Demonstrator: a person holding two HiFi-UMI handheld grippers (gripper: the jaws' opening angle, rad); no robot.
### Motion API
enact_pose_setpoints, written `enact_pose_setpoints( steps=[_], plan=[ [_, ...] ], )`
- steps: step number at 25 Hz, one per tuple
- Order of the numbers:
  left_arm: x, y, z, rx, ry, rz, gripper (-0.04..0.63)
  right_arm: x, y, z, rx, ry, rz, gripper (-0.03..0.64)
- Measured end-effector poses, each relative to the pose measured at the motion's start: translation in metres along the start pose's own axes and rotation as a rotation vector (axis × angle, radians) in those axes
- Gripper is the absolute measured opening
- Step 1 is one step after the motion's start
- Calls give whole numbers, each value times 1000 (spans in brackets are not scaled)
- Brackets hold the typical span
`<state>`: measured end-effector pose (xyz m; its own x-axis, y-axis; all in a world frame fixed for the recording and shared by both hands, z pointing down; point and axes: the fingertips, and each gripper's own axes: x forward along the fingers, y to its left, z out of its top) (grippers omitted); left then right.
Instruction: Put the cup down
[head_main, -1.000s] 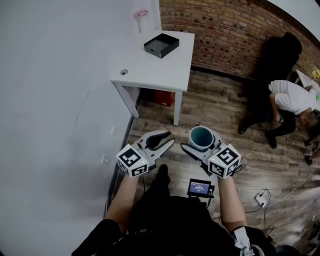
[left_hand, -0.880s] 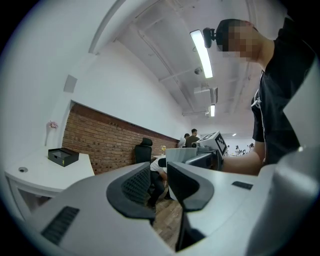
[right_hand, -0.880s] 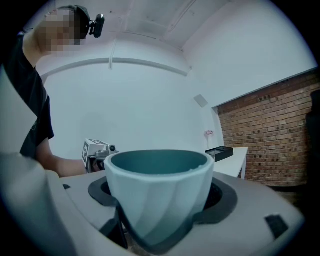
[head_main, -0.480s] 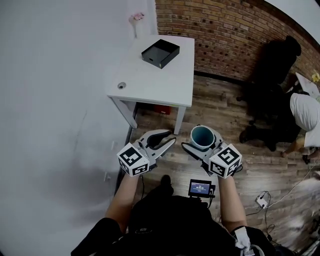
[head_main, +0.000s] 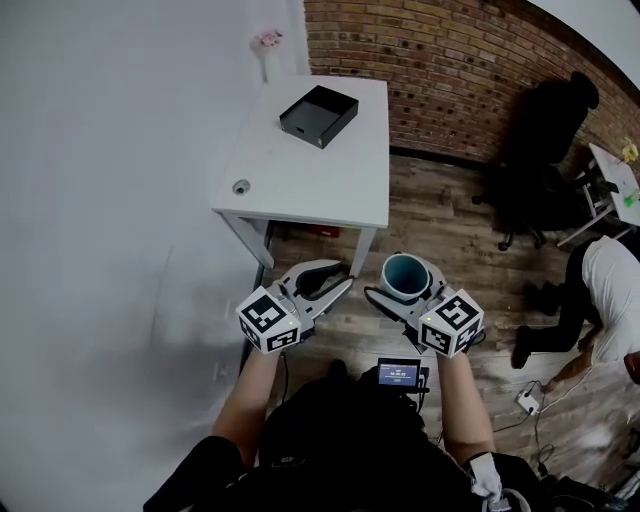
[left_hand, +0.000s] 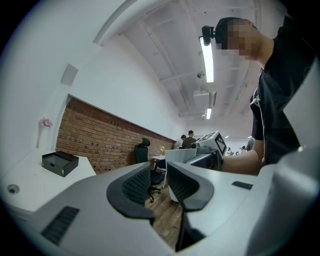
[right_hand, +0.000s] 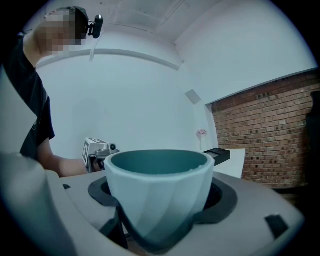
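Cup (head_main: 403, 276) sits upright, clamped low on its wall by the right gripper (head_main: 404, 287), in the air just short of the table's (head_main: 330, 180) near edge. We judge it light, rigid, smooth and chippable, so a low wall grip suits. Left gripper (head_main: 326, 281) is empty, jaws slightly apart; the black box (head_main: 319, 102) at the table's far end blocks nothing.

cup (right_hand: 157, 192) base: hidden between right hand-held gripper (head_main: 404, 283) jaws | round item (head_main: 241, 186) on table (head_main: 330, 170): too small to tell | pink thing (head_main: 265, 40) at table's far corner: blurred | person (head_main: 600, 285): cut off by right edge
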<state>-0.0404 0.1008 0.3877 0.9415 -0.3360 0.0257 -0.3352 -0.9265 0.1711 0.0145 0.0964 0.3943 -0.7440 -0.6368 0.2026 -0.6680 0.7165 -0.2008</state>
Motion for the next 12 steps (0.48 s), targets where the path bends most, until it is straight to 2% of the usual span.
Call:
enact_pose_setpoints(
  steps=[12],
  plan=[
    [12, 41, -10, -3, 8, 13, 97, 31, -31, -4, 7, 0, 12, 400]
  ],
)
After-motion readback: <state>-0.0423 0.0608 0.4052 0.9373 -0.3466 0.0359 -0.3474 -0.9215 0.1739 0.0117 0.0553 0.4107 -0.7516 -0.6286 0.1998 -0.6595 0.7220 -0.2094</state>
